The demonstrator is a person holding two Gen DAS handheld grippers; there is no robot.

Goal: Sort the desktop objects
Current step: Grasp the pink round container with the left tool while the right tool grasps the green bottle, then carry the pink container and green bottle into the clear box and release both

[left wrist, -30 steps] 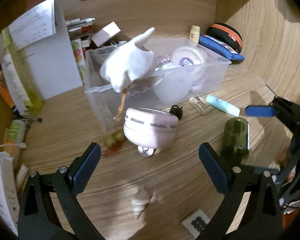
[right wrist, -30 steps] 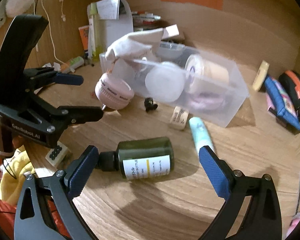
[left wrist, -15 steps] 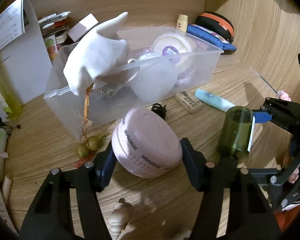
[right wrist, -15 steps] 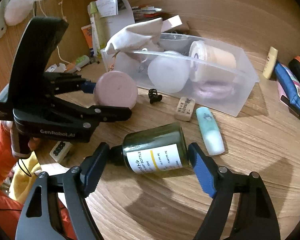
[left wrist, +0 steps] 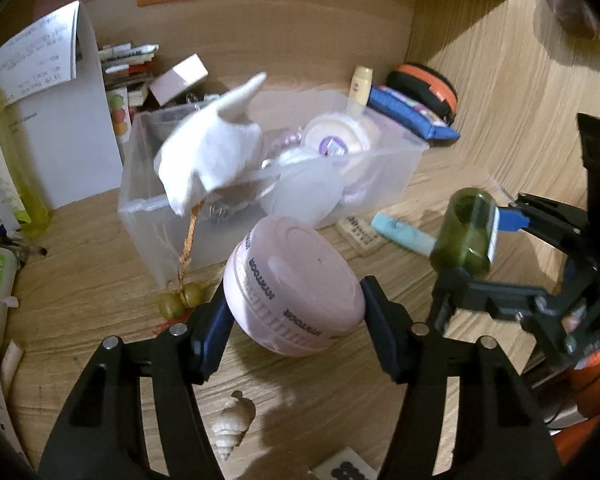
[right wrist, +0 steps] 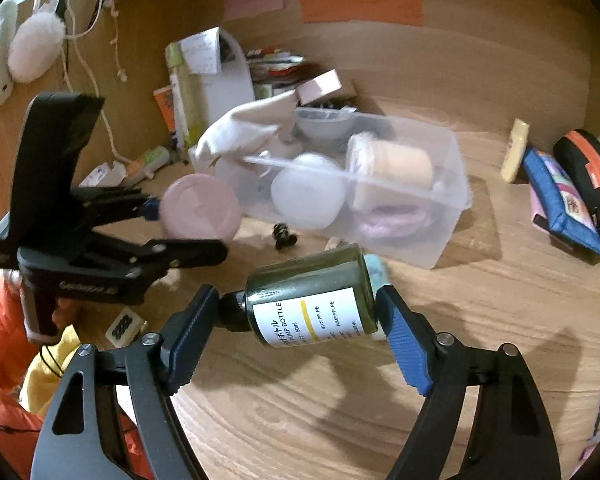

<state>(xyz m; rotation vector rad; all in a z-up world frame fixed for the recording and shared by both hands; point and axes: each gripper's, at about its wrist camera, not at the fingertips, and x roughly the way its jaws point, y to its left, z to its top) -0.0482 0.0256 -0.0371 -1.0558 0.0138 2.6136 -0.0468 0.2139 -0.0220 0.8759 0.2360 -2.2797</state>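
Note:
My left gripper is shut on a round pink case and holds it above the desk, in front of the clear plastic bin. The case also shows in the right wrist view. My right gripper is shut on a dark green pump bottle with a white label, lifted off the desk; the bottle shows at the right of the left wrist view. The bin holds jars, a white round lid and a white cloth draped over its rim.
On the desk lie a teal tube, an eraser, a black clip, a seashell and green beads on a cord. A blue pouch and orange-black case sit right; books and bottles stand back left.
Both grippers closed on their objects, then lifted them: the pink case and the green bottle have risen off the desk towards the bin.

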